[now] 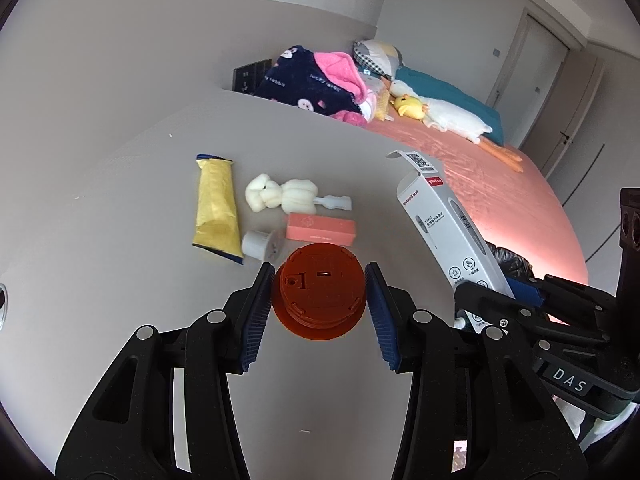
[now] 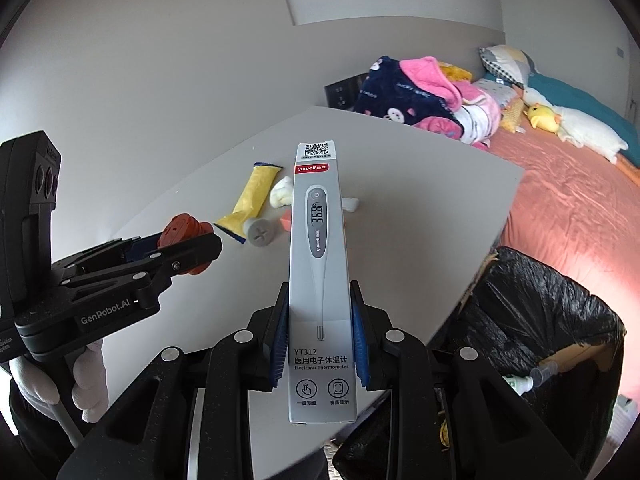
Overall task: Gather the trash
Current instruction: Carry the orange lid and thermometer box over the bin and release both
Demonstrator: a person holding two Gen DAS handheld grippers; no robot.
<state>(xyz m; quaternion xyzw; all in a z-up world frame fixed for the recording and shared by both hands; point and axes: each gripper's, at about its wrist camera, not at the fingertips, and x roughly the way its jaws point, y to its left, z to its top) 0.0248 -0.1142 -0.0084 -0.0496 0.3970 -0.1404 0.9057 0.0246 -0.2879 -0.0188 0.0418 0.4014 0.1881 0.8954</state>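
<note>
Grey tabletop (image 1: 120, 240) fills the near ground of both views, with a pink-sheeted bed (image 1: 500, 184) past its far edge.

Left gripper (image 1: 320, 292) has its blue ribbed pads pressed against the sides of a round rust-red plastic cap (image 1: 320, 296), held clear above the table. Right gripper (image 2: 320, 336) is narrowly closed on a tall grey-and-white cardboard thermometer box (image 2: 318, 280), clamped near its lower end so the box stands up along the fingers with its printed face to the camera. In the left wrist view that box (image 1: 448, 224) leans just beside the left gripper, close on its right side but apart from the cap.

Further out on the table lies a cluster of loose items, close together — a flattened yellow tube with blue ends (image 1: 216, 208), its grey-white ribbed screw cap (image 1: 260, 244) at the tube's near end, a fluffy white wad of cotton (image 1: 280, 194), a small white plastic piece (image 1: 334, 202) beside it and a salmon-pink rectangular box (image 1: 320, 230).

At the table's right corner stands a bin lined with a crinkled black plastic bag (image 2: 540, 304), its mouth open, with a syringe-like item (image 2: 540, 372) visible inside — right beside the right gripper. Table surface in front of both grippers lies bare. On the bed, piled navy-and-pink blankets (image 1: 312, 80) and a long white goose plush toy (image 1: 448, 114) sit well apart from everything.
</note>
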